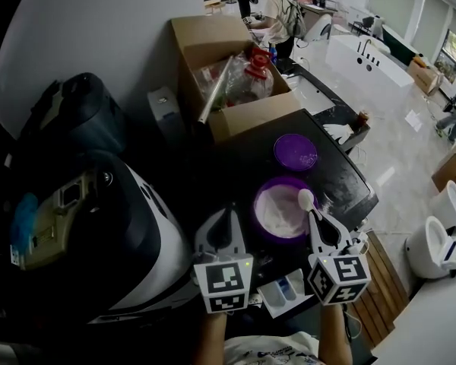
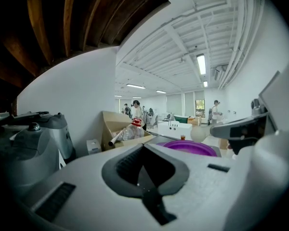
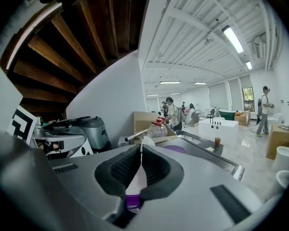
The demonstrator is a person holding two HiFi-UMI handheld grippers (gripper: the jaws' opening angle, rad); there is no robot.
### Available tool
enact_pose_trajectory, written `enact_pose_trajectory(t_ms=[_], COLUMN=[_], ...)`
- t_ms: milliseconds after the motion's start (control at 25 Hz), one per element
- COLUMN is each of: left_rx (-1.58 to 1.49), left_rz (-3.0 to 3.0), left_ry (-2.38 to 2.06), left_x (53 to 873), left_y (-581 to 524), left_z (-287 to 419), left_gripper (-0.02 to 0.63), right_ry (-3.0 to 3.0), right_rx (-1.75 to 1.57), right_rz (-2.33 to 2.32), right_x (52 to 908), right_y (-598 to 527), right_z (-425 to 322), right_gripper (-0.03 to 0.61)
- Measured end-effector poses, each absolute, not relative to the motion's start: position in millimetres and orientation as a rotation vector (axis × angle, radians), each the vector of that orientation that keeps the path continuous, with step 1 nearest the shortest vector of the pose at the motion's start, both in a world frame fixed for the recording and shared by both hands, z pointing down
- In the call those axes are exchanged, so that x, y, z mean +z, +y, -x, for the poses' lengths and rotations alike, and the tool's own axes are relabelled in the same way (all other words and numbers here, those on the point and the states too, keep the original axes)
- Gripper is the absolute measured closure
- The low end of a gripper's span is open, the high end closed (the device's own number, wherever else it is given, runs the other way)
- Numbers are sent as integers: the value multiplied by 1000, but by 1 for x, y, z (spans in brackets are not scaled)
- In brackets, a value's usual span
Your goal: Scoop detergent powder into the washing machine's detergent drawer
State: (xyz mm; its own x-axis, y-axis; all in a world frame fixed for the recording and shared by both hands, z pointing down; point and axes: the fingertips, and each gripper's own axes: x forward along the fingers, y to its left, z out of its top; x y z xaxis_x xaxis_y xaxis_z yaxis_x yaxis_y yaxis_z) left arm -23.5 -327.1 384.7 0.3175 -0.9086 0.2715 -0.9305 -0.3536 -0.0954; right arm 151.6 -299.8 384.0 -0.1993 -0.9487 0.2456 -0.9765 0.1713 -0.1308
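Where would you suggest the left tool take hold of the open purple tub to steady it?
Probably its near-left rim, from above: the tub stands upright and open, so one jaw fits inside the wall, one outside, away from the spoon.

Round purple plastic tub [image 1: 256, 207], open, holds white detergent powder [image 1: 278, 214]; white plastic scoop [image 1: 306, 198] above its right rim; white detergent drawer [image 1: 277, 296] open, nearer.
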Motion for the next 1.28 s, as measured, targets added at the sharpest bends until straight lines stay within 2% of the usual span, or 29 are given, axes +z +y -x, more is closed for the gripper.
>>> enact_pose_trajectory(t_ms=[520,1280], left_rx=[469,534], left_rz=[-2438,-2415], left_ry=[-1727,-1722], left_x=[399,410], left_y=[-328,-331], left_z=[22,25], left_gripper=[612,612], right_ry=[-2275,-2086], right_rx=[409,219], right_rz=[-1746,-1416], right_x=[401,429], right_y=[-308,-330], right_z=[-150,-145], right_gripper=[558,558])
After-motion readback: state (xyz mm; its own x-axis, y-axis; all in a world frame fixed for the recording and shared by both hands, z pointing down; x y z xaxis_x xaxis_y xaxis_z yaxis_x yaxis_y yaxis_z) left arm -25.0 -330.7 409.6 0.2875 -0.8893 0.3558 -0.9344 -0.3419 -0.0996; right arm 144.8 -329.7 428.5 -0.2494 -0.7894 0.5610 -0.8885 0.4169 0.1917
